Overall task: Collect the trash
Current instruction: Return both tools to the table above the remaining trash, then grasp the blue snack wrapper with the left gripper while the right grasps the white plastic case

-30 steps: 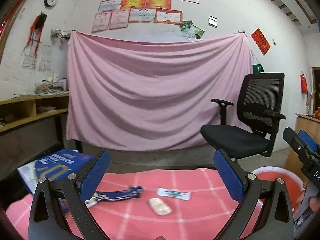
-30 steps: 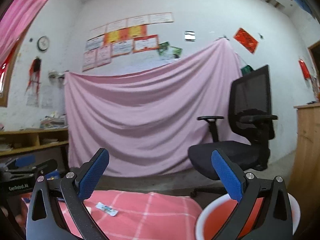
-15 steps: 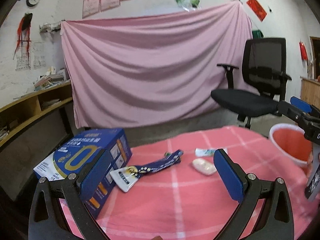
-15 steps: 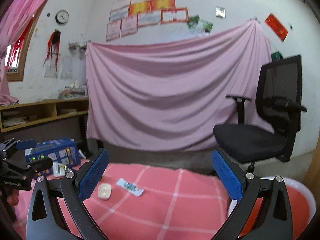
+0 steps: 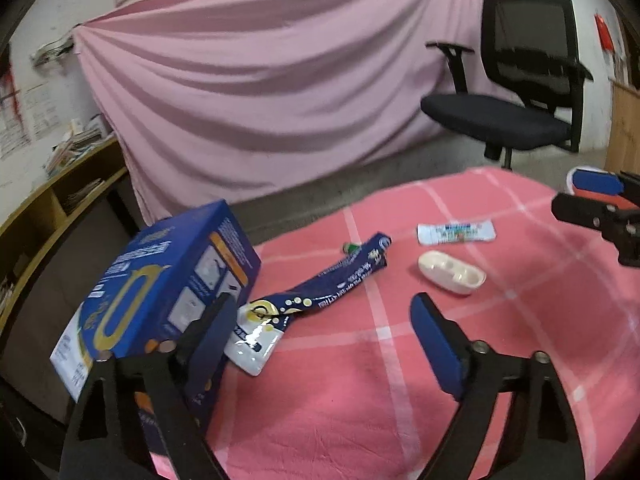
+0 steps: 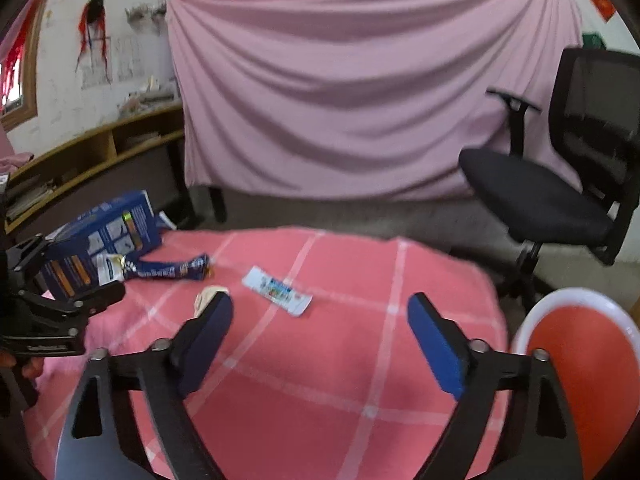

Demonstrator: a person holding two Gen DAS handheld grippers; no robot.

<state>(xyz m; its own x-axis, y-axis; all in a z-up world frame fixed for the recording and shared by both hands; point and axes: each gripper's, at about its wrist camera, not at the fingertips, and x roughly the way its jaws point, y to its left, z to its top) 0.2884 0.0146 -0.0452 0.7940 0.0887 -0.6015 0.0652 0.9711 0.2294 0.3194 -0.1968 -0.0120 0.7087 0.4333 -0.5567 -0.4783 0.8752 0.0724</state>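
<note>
On the pink checked tablecloth (image 5: 400,360) lie a long dark blue wrapper (image 5: 340,280), a white printed wrapper (image 5: 456,233), a cream plastic piece (image 5: 450,276) and a small green scrap (image 5: 352,246). My left gripper (image 5: 324,302) hovers just short of the blue wrapper, jaws closing with nothing pressed between them. My right gripper (image 6: 320,300) hangs over the cloth near the white wrapper (image 6: 278,290), jaws also closing on nothing. Its left finger hides part of the cream piece (image 6: 206,300). A red bin with a white rim (image 6: 576,360) stands off the table's right edge.
A big blue carton (image 5: 160,292) lies at the table's left end, touching the blue wrapper. A black office chair (image 6: 560,184) stands beyond the table on the right. A pink sheet (image 5: 260,100) hangs behind. Wooden shelves (image 5: 60,200) run along the left wall.
Both grippers tipped downward and sank toward the table, so the views moved from wall to cloth. The left one swung toward the blue carton. Both pairs of jaws narrowed.
</note>
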